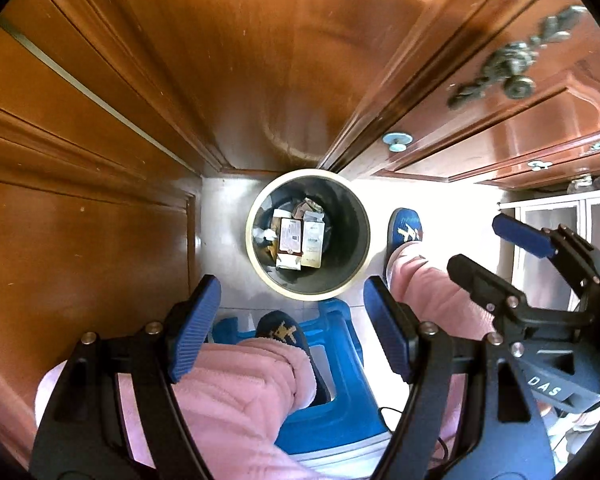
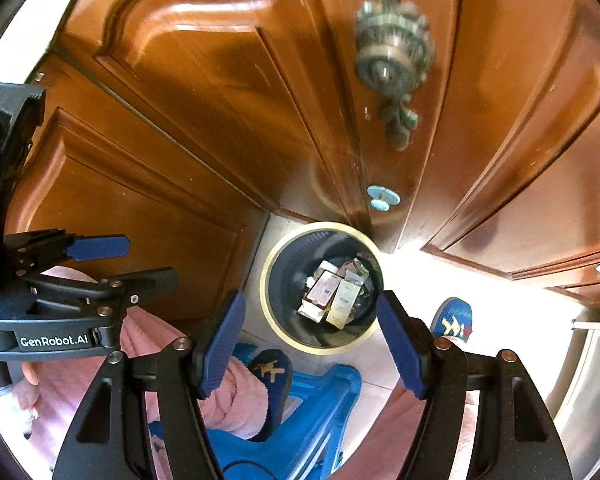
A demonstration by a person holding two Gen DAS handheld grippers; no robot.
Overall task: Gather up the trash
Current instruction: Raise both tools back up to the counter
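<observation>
Both the left tongs (image 1: 292,328) and the right tongs (image 2: 310,344) are held apart and empty, pointed down above a round grey waste bin with a cream rim (image 1: 354,216). The bin is set on the pale floor (image 1: 224,220) against the brown panelled wooden cabinet doors (image 1: 240,60). Flattened cartons and paper scraps (image 1: 298,238) are seen lying at its bottom, with a blue plastic stool (image 1: 332,412) and pink-trousered legs (image 1: 236,392) near it.

Glossy brown wooden cabinet doors (image 1: 228,64) with raised panels fill the upper view and meet in a corner. An ornate metal handle (image 2: 394,60) and pale blue knobs (image 1: 396,142) sit on them. The floor (image 1: 220,216) is pale tile, glaring white at right.
</observation>
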